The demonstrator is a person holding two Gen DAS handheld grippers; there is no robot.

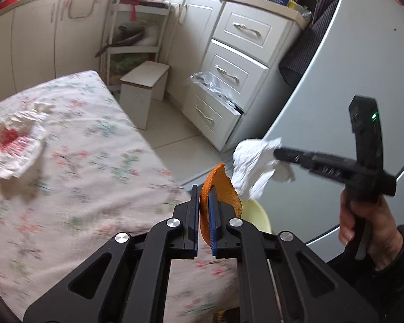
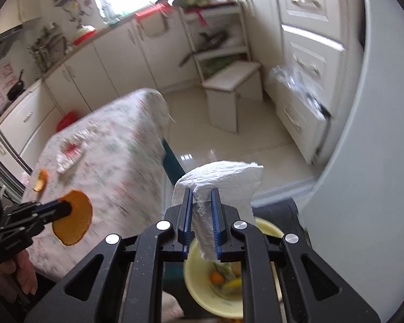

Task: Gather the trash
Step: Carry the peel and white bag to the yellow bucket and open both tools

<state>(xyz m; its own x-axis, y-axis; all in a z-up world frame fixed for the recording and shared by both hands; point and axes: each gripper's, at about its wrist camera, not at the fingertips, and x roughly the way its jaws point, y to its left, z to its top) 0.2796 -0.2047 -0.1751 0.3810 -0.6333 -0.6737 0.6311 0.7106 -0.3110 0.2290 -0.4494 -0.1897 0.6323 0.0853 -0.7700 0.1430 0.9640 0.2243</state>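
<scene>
My left gripper (image 1: 203,192) is shut on a curved piece of orange peel (image 1: 223,188), held past the right edge of the floral-clothed table (image 1: 80,167). From the right wrist view the same peel (image 2: 72,218) hangs in that gripper (image 2: 67,208) at the left. My right gripper (image 2: 202,193) is shut on a crumpled white paper towel (image 2: 229,180), above a pale yellow bowl (image 2: 199,282) holding scraps. In the left wrist view the towel (image 1: 256,167) sits at the right gripper's tip (image 1: 277,152), with the bowl's rim (image 1: 258,210) below.
A red-stained crumpled tissue (image 1: 13,142) lies on the table's left side. Another peel piece (image 2: 40,180) and a small wrapper (image 2: 70,156) lie on the table too. White drawers (image 1: 229,75), a stool (image 1: 145,86) and a grey fridge door (image 1: 336,86) surround the tiled floor.
</scene>
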